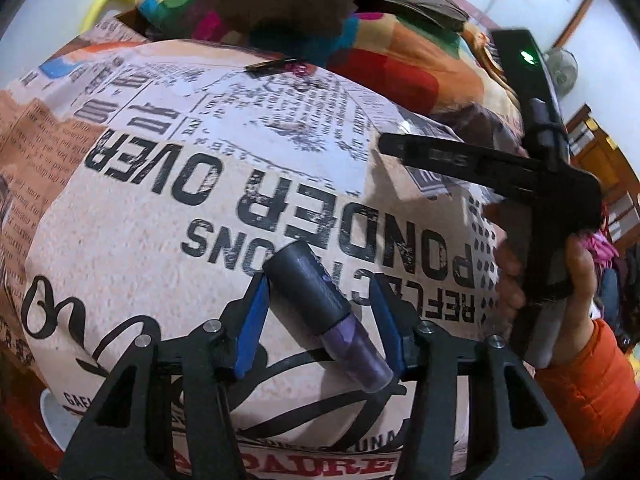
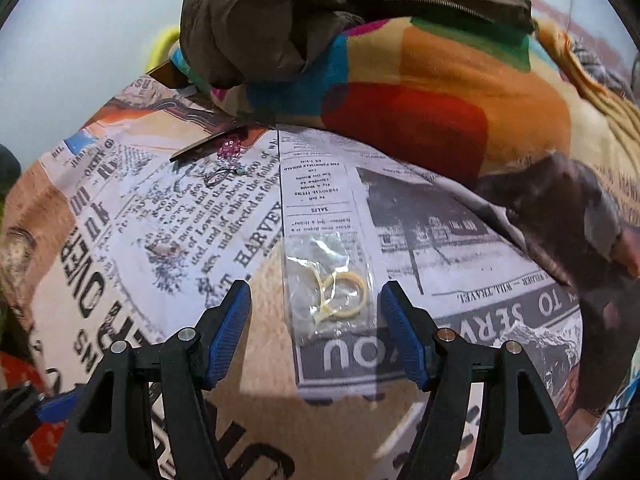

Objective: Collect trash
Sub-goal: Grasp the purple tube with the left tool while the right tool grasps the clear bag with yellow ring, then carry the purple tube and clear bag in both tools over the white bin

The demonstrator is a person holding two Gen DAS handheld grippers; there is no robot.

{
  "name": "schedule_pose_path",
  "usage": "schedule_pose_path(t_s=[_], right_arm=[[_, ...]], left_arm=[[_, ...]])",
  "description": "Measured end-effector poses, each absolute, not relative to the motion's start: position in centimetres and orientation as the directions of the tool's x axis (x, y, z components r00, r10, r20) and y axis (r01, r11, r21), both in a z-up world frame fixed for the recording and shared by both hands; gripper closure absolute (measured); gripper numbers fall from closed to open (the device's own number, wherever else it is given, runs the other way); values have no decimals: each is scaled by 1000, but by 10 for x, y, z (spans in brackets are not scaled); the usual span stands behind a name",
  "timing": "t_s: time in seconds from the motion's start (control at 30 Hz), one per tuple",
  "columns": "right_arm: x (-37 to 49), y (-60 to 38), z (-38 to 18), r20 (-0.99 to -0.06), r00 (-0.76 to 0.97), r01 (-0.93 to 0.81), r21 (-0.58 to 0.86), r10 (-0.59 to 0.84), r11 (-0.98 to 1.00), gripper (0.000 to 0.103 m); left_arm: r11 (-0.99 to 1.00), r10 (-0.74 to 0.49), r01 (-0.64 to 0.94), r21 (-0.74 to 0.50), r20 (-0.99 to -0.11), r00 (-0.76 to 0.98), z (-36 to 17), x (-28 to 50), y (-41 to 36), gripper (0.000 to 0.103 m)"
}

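Observation:
In the left wrist view, a dark cylindrical tube with a clear purple end (image 1: 320, 308) lies on the newspaper-print bedsheet (image 1: 160, 220) between the blue pads of my left gripper (image 1: 320, 320); the jaws stand wide and do not touch it. In the right wrist view, a small clear plastic bag holding yellowish rubber bands (image 2: 328, 288) lies on the bedsheet (image 2: 160, 220) between the open blue pads of my right gripper (image 2: 314, 320). The right gripper also shows in the left wrist view (image 1: 400, 148), held by a hand in an orange sleeve.
A multicoloured blanket (image 2: 420, 100) and a dark jacket (image 2: 260, 20) are piled at the back. A thin dark stick (image 2: 200, 148), a pink bead charm (image 2: 230, 148) and a small wire ring (image 2: 218, 178) lie on the sheet farther off.

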State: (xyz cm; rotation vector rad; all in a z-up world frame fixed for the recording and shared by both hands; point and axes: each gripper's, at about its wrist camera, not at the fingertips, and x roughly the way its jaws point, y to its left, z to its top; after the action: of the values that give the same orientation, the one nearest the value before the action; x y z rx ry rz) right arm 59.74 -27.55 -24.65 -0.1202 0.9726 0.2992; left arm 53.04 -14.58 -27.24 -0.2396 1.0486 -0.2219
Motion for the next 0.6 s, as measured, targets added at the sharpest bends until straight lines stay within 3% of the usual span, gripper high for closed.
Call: schedule_pose_path(t_s=[0.07, 0.23, 0.37, 0.6], right_arm=[[599, -273, -248, -819, 546, -295, 5, 173, 955, 41], [602, -275, -246, -817, 550, -297, 7, 176, 955, 76], [602, -289, -243, -834, 493, -278, 117, 246, 954, 79], [571, -299, -224, -821, 499, -277, 154, 279, 948, 80]], left_arm=[[960, -271, 74, -270, -830, 488, -273, 530, -151, 59], [965, -260, 95, -246, -833, 488, -274, 531, -161, 72], [968, -252, 113, -226, -837, 486, -273, 532, -166, 74], [954, -298, 111, -279, -841, 451, -271, 524, -160, 77]])
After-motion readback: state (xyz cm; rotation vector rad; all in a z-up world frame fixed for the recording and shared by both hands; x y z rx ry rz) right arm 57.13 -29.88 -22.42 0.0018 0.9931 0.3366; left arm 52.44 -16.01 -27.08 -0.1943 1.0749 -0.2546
